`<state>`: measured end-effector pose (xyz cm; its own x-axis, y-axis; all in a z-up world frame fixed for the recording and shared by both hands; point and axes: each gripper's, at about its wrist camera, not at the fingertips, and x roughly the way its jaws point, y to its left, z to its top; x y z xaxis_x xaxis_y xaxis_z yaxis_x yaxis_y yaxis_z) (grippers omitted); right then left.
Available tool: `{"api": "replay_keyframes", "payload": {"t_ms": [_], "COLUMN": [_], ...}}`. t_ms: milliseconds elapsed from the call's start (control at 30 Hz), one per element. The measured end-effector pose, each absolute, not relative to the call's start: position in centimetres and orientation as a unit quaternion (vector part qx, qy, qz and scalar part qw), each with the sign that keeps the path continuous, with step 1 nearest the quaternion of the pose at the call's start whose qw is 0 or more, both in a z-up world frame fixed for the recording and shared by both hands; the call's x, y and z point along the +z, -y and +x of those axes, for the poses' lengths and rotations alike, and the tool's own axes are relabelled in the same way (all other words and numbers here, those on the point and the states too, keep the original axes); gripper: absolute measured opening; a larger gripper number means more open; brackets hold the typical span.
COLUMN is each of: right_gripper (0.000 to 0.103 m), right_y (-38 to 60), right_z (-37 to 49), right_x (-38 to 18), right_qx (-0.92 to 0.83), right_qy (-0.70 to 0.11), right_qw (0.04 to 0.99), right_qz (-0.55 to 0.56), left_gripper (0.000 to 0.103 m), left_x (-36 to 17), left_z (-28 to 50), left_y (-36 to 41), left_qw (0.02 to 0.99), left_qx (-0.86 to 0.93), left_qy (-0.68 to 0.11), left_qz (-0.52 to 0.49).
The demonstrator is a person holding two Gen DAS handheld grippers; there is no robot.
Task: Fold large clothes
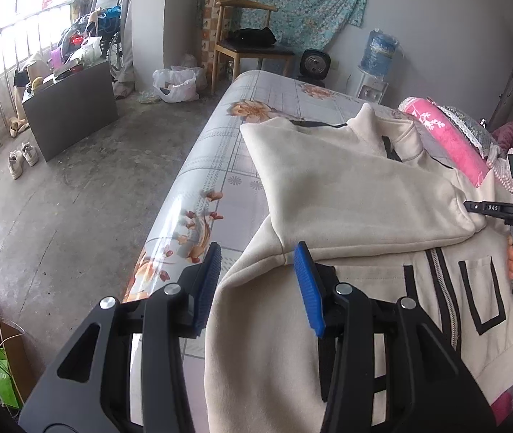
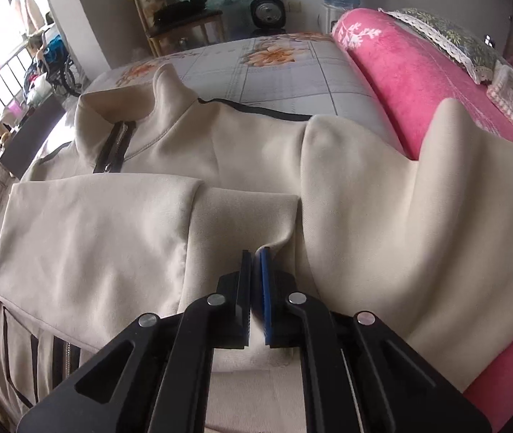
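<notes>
A beige zip jacket with black trim (image 1: 357, 195) lies on the flowered bed sheet (image 1: 227, 137), one sleeve folded across its chest. My left gripper (image 1: 258, 263) is open above the jacket's left edge, its blue pads either side of the fabric without pinching it. In the right wrist view the jacket (image 2: 105, 238) fills the frame, collar and zipper at the far left. My right gripper (image 2: 255, 256) is shut on a fold of the jacket's cloth near the sleeve cuff. The right gripper also shows at the right edge of the left wrist view (image 1: 508, 213), held by a hand.
A pink blanket (image 2: 411, 79) and a pillow (image 2: 447, 36) lie along the bed's far side. On the floor to the left are a dark cabinet (image 1: 72, 108), shoes (image 1: 22, 158), a plastic bag (image 1: 177, 84) and a wooden chair (image 1: 249, 43). A water dispenser (image 1: 375, 68) stands by the wall.
</notes>
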<state>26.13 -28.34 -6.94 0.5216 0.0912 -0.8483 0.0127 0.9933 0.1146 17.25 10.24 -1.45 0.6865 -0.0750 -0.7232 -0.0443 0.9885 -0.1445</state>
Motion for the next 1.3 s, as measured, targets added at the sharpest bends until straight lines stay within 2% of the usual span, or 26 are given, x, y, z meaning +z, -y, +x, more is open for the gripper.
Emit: {"api": "replay_keyframes", "payload": {"t_ms": [200, 267, 333, 367, 467, 633, 867, 1000, 1133, 1267, 1300], "right_gripper": [0.006, 0.014, 0.046, 0.049, 0.05, 0.05, 0.05, 0.05, 0.05, 0.051, 0.051], "right_y": [28.6, 28.5, 27.7, 27.0, 24.8, 25.2, 29.0, 26.7, 23.2, 21.6, 21.5], "right_z": [26.5, 25.7, 24.7, 24.4, 24.9, 25.7, 23.6, 22.1, 22.0, 20.6, 19.9], "right_x": [-6.9, -5.3, -3.7, -3.3, -4.1, -7.6, -6.3, -5.0, -7.3, -6.4, -5.8], "right_qx": [-0.008, 0.006, 0.044, 0.063, 0.114, 0.118, 0.106, 0.139, 0.113, 0.077, 0.073], "right_qy": [-0.488, -0.472, -0.444, -0.433, -0.448, -0.482, -0.488, -0.471, -0.493, -0.48, -0.475], "right_qw": [0.872, 0.88, 0.893, 0.898, 0.886, 0.868, 0.865, 0.871, 0.861, 0.867, 0.869], "right_qz": [0.033, 0.043, 0.054, 0.051, 0.042, 0.022, 0.045, 0.027, -0.059, -0.113, -0.116], "left_gripper": [0.041, 0.041, 0.042, 0.042, 0.042, 0.042, 0.042, 0.057, 0.071, 0.074, 0.078], "left_x": [-0.7, -0.4, -0.4, -0.8, -2.7, -6.3, -5.3, -3.2, -3.9, -6.7, -7.0], "left_z": [19.6, 20.7, 22.8, 24.3, 28.4, 32.5, 31.8, 29.9, 28.7, 28.1, 27.7], "left_y": [-9.6, -9.1, -8.4, -8.0, -6.5, -5.2, -6.0, -4.1, -1.1, 1.3, 1.7], "left_qw": [0.913, 0.911, 0.902, 0.893, 0.875, 0.869, 0.879, 0.893, 0.885, 0.87, 0.874], "left_qx": [-0.02, -0.033, -0.055, -0.067, -0.078, -0.036, -0.024, -0.022, -0.002, 0.007, 0.018], "left_qy": [-0.396, -0.397, -0.409, -0.42, -0.452, -0.482, -0.464, -0.445, -0.465, -0.493, -0.484], "left_qz": [-0.098, -0.109, -0.129, -0.143, -0.156, -0.11, -0.103, -0.069, -0.016, 0.027, 0.041]}}
